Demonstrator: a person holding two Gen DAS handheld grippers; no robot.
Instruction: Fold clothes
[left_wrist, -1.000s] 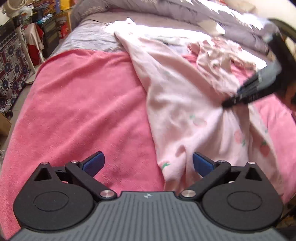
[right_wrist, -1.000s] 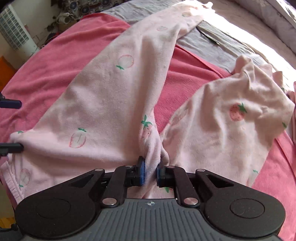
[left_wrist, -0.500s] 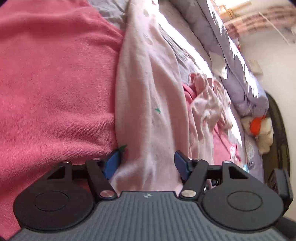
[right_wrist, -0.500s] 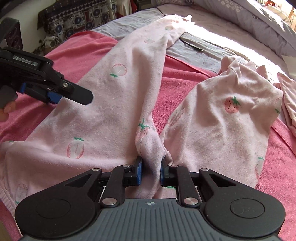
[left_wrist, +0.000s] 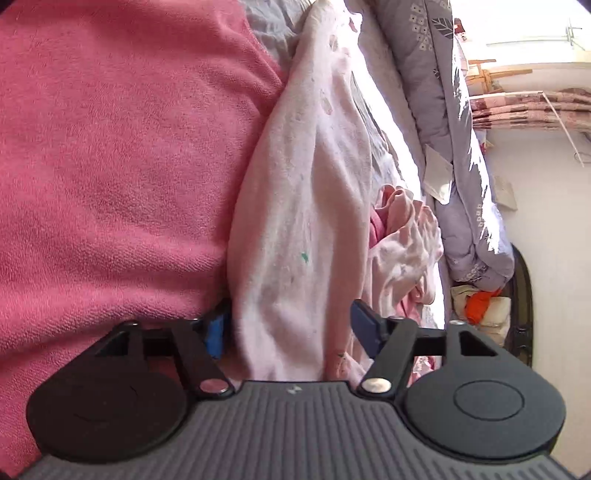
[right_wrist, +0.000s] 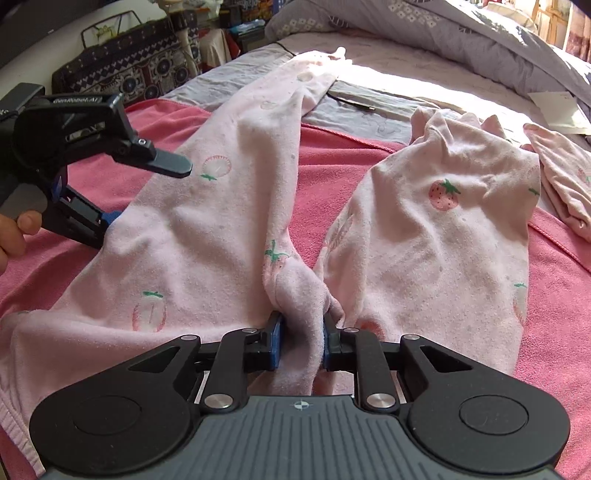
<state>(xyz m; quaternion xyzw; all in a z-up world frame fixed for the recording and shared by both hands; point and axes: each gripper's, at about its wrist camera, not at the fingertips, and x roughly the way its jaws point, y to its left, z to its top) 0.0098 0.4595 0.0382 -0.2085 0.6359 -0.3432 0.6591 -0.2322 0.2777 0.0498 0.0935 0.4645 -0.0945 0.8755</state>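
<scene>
Pink trousers (right_wrist: 229, 221) spread unfolded on bed (right_wrist: 554, 332); no fold made. Crotch pinched in right gripper (right_wrist: 301, 341). Left gripper (left_wrist: 291, 332) held wide, straddling outer leg edge, nothing clamped.

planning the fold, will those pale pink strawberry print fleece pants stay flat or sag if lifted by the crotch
The pale pink strawberry-print fleece pants will probably sag: the fabric already bunches into soft folds where the right gripper pinches it. They look light, since that small pinch gathers them easily. Both legs would likely trail across the pink fleece blanket, so the open left gripper should grip too.
</scene>
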